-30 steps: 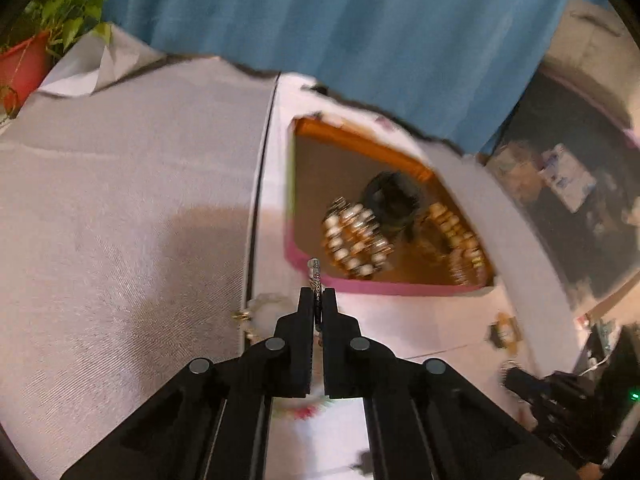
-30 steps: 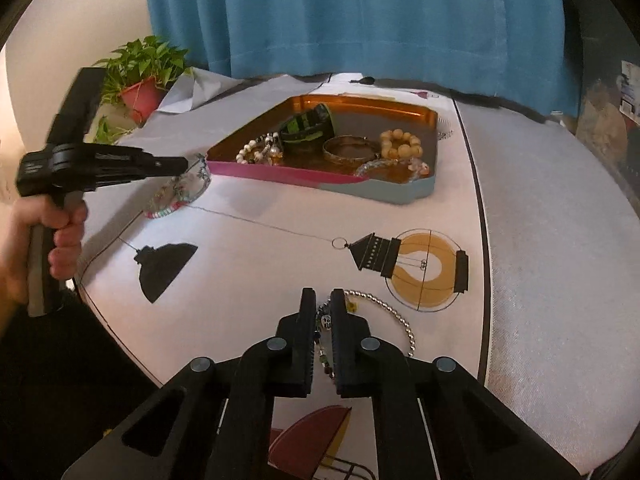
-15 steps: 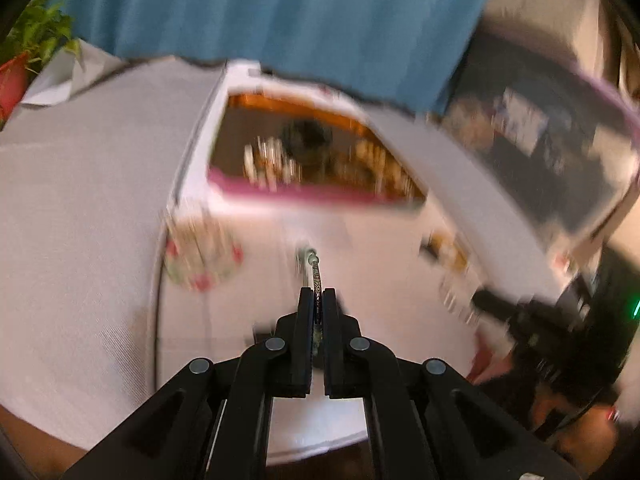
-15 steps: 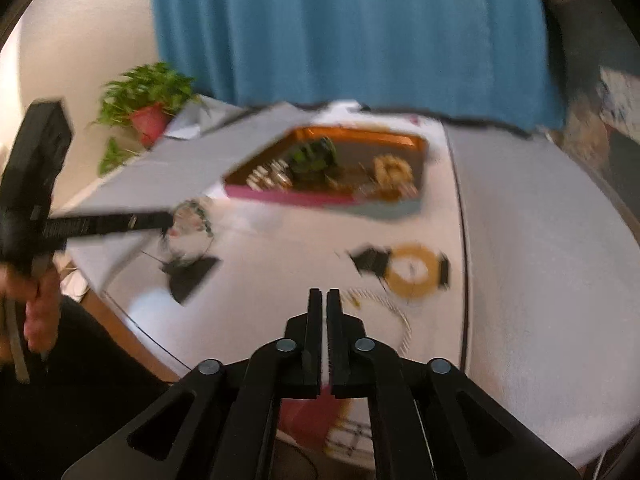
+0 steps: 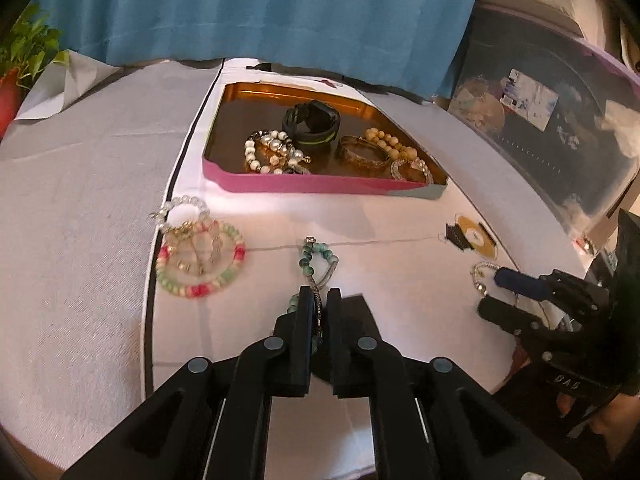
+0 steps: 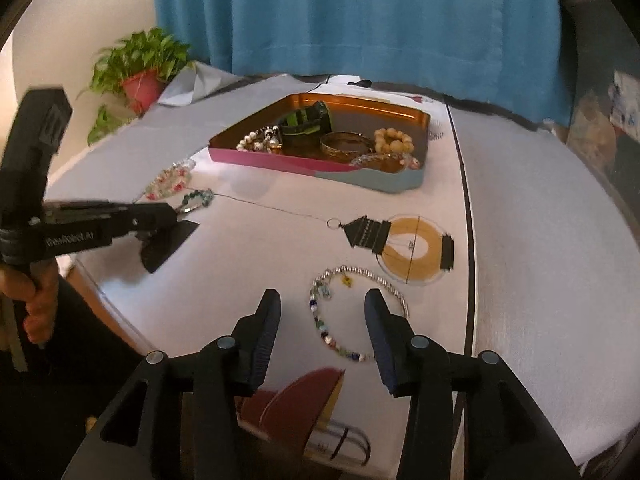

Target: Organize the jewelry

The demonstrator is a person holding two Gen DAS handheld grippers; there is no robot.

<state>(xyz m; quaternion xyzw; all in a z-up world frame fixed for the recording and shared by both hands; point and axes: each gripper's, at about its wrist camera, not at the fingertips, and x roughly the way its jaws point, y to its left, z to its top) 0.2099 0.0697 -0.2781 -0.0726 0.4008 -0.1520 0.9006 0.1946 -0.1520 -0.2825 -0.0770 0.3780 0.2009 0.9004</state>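
Observation:
A green bead bracelet with a silver chain (image 5: 316, 252) lies on the white cloth, its chain end between the jaws of my left gripper (image 5: 319, 292). Those jaws are opening, and a gap shows beside the chain. From the right wrist view the left gripper (image 6: 176, 214) sits low by that bracelet (image 6: 198, 198). My right gripper (image 6: 322, 296) is opening wide around a silver and coloured bead bracelet (image 6: 384, 280) that lies flat on the table, untouched. The pink-walled tray (image 5: 300, 184) behind holds several bracelets and a black band.
A pink-and-green bead bracelet (image 5: 192, 292) and a clear bead one (image 5: 184, 202) lie left of the green bracelet. A potted plant (image 6: 140, 76) stands at the far left, with a blue curtain behind. The table edge runs close under both grippers. A person's hand (image 6: 38, 300) holds the left gripper.
My left gripper has swung back from the tray's front wall, and its bracelet now rests on the cloth, with the jaws slightly parted. The right jaws went from shut to wide apart.

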